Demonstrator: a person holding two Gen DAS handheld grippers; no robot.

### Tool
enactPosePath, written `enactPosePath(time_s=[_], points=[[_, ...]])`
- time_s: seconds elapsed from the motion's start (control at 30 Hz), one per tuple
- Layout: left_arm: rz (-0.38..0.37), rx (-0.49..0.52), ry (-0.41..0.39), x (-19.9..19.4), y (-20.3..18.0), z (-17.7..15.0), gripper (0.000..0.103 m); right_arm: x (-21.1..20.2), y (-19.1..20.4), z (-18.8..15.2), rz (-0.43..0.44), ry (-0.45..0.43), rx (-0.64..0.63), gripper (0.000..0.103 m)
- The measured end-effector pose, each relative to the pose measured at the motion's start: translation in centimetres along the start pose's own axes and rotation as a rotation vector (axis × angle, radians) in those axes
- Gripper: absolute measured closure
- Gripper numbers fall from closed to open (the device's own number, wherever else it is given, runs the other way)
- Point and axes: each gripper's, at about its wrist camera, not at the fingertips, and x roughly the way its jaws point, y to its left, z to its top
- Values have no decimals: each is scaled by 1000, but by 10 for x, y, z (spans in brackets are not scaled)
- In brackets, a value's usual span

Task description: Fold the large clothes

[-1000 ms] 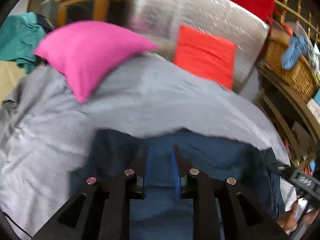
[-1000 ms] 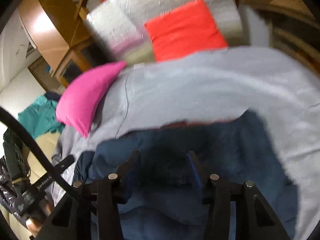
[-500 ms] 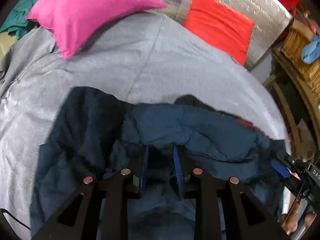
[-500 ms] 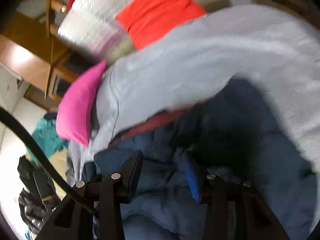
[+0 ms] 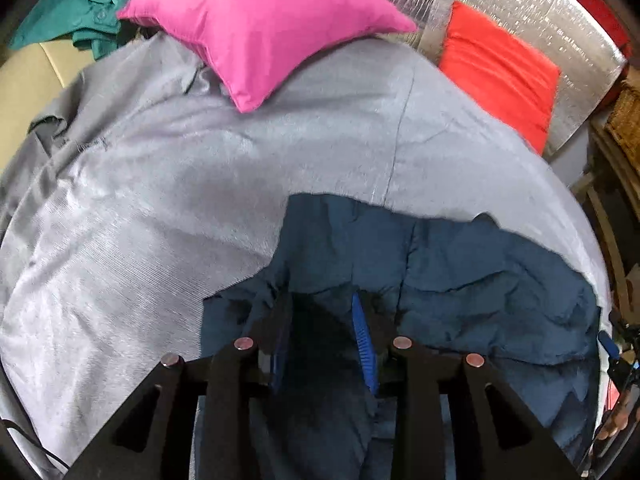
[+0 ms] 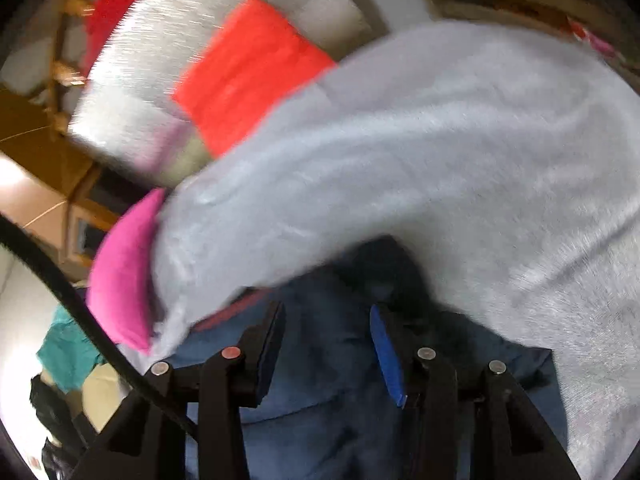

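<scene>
My left gripper (image 5: 320, 316) is just opening, jaws parted over the blue jacket (image 5: 460, 280) lying on the grey bedspread (image 5: 160, 200); my right gripper (image 6: 326, 336) is hovering open above it.

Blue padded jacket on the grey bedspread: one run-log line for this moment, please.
item: blue padded jacket | surface: grey bedspread | left gripper: jaws opening over jacket | right gripper: jaws apart, jacket between

A dark blue quilted jacket (image 5: 460, 280) is lying on a pale grey bedcover (image 5: 160, 200); a bright pink cushion (image 5: 260, 20) is showing at twelve o'clock.
</scene>
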Motion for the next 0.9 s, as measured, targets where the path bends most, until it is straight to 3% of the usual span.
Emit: enactPosePath(time_s=[0.1, 0.2, 0.3, 0.4, 0.5, 0.7, 0.9], points=[[8, -14, -48, -18, 10, 0, 71, -11, 37, -13, 40, -23, -116, 55], [79, -10, -76, -24, 18, 0, 69, 6, 65, -28, 45, 28, -197, 55], [150, 3, -20, -6, 29, -3, 69, 37, 74, -37, 14, 96, -207, 55], [131, -3, 45, 12, 37, -6, 68, 73, 64, -42, 1, 156, -152, 52], [130, 10, 15, 1, 36, -6, 68, 61, 52, -35, 85, 147, -60, 42], [53, 11, -88, -45, 41, -14, 68, 3, 44, -31, 131, 80, -59, 42], [-10, 139, -61, -66, 37, -50, 67, -62, 15, -42, 41, 52, -144, 47]])
